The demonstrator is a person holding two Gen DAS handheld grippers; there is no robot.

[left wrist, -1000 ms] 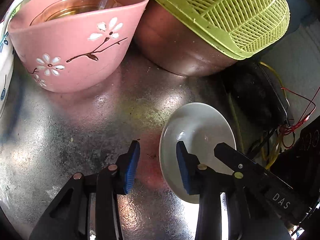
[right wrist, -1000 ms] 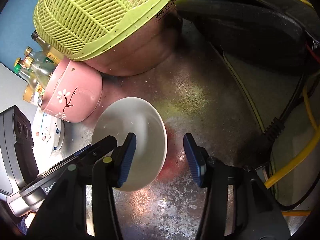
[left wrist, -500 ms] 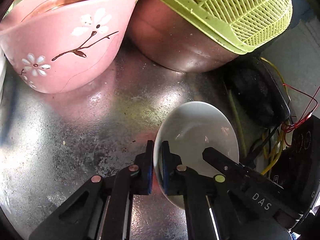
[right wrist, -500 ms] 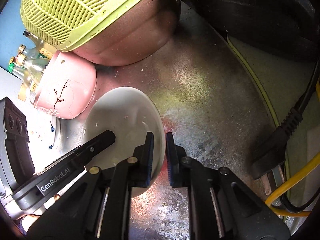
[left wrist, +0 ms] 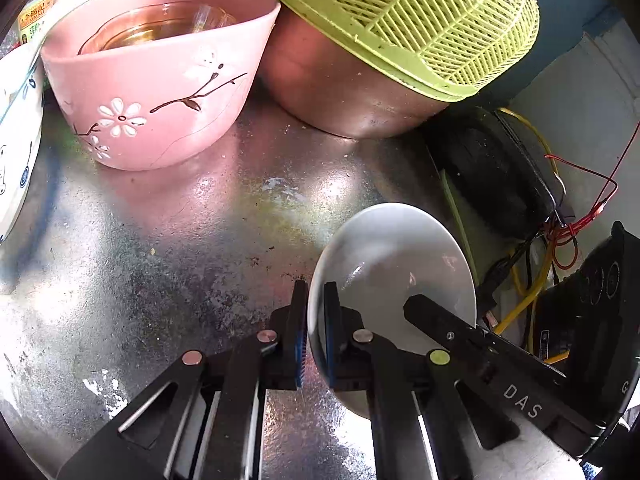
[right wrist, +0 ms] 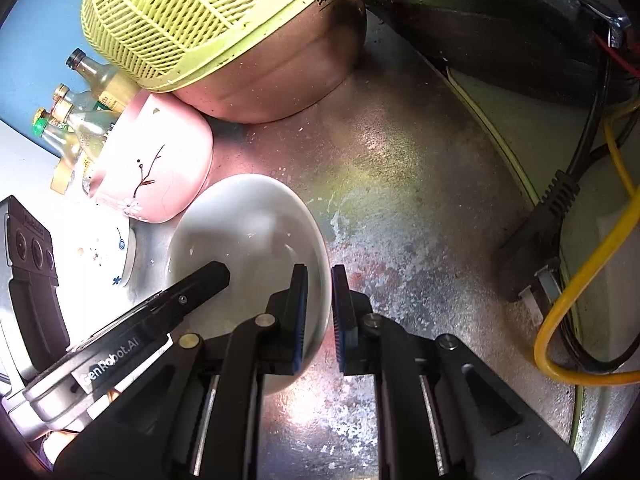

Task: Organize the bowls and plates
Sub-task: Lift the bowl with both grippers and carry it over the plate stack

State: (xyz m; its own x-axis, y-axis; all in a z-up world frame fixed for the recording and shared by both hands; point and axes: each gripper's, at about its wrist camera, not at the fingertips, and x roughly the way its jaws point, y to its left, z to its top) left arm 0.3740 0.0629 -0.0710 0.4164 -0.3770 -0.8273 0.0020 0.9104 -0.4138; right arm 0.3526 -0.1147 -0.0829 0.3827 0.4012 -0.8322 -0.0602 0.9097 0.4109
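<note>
Right wrist view: "GenRobot.AI"-marked left hand-held gripper (right wrist: 120, 344) and right hand-held gripper (right wrist: 319, 312) both pinch the white plate (right wrist: 248, 232).

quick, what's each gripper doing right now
Left gripper: closed on the left rim of the white bowl.
Right gripper: closed on the bowl's right rim.

I see a small white bowl (left wrist: 394, 264) upright, pinched at opposite rims, over the metal counter. Behind it sits a pink flowered bowl (left wrist: 160, 88) holding a glass dish (left wrist: 156, 26), upright.
</note>
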